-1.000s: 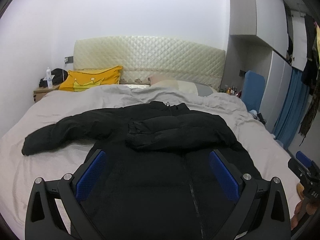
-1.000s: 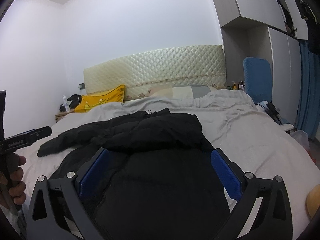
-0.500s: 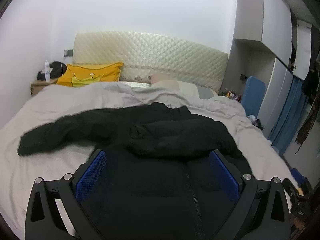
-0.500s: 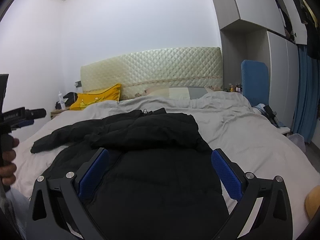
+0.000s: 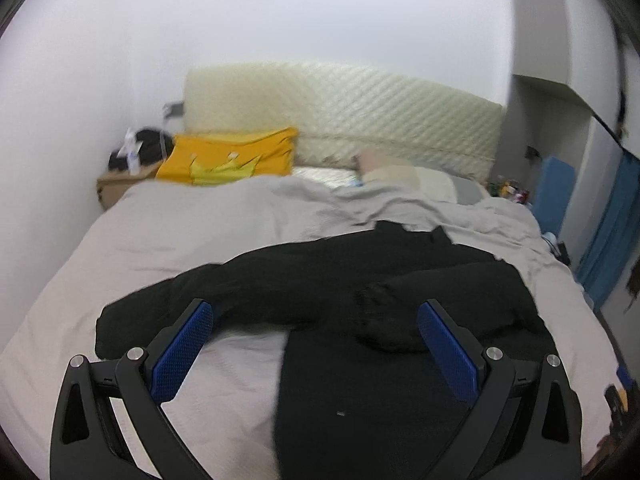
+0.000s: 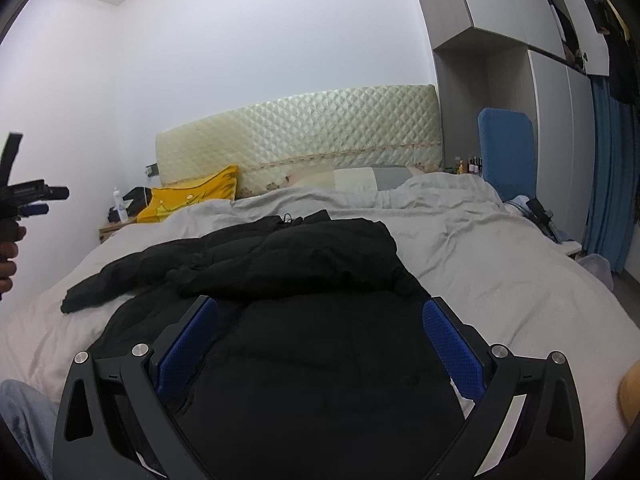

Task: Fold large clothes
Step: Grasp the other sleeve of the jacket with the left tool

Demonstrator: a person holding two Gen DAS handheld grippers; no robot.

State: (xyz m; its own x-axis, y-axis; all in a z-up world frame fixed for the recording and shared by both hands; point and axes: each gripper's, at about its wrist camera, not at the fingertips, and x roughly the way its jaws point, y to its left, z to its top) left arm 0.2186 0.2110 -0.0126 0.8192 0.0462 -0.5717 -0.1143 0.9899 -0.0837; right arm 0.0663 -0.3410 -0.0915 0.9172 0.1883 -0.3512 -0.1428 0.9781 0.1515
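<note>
A black puffer jacket (image 5: 380, 360) lies front-up on the grey bed cover (image 5: 180, 240). Its right sleeve (image 5: 440, 296) is folded across the chest. Its left sleeve (image 5: 192, 300) stretches out to the left. My left gripper (image 5: 316, 344) is open and empty, held above the jacket near the left sleeve. In the right wrist view the jacket (image 6: 320, 340) fills the near bed, and my right gripper (image 6: 320, 340) is open and empty above its lower body. The left gripper (image 6: 24, 196) shows at that view's left edge.
A quilted cream headboard (image 5: 360, 120) and a yellow pillow (image 5: 228, 156) are at the far end. A nightstand (image 5: 116, 188) with a bottle stands at the left. A blue chair (image 6: 506, 148), wardrobe and blue curtain (image 6: 608, 184) are on the right.
My left gripper has swung to the left, so the outstretched left sleeve now sits between its fingers. My right gripper has barely moved. The jacket has not moved.
</note>
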